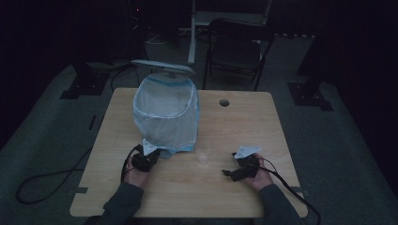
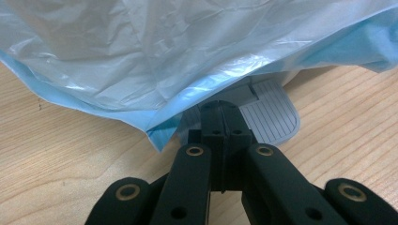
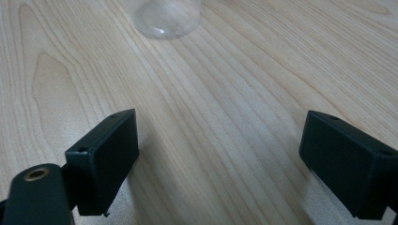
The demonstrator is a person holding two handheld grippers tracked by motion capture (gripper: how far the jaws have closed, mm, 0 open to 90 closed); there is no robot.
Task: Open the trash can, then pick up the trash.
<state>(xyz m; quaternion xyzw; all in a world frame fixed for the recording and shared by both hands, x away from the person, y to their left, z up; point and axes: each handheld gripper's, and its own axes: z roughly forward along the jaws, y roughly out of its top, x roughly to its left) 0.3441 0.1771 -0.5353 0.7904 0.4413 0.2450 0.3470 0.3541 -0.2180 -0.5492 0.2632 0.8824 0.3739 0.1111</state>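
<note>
On the pale wooden table (image 1: 244,122) stood a small bin lined with a translucent white-and-blue plastic bag (image 1: 165,112), its lid raised behind the open mouth. The bin sat left of the table's middle, and its grey ribbed foot pedal (image 2: 272,115) stuck out from under the bag's loose blue hem on the side nearest the person.

The left gripper (image 1: 149,157), held in the person's left hand (image 1: 136,176), rested right at the base of the bin. In the left gripper view its two black jaws were pressed together with nothing between them, and their tips (image 2: 224,110) lay on or just over the near edge of the pedal; whether they actually pressed on it could not be told.

The right gripper (image 1: 230,173), held in the right hand (image 1: 258,178), lay low over the table well to the right of the bin. In the right gripper view its jaws stood wide apart, with bare wood between them and nothing gripped. A small clear plastic cup (image 3: 164,18) stood on the table ahead of those jaws, apart from them; in the high view the cup (image 1: 204,157) was between the two grippers, just right of the bin's base.
</note>
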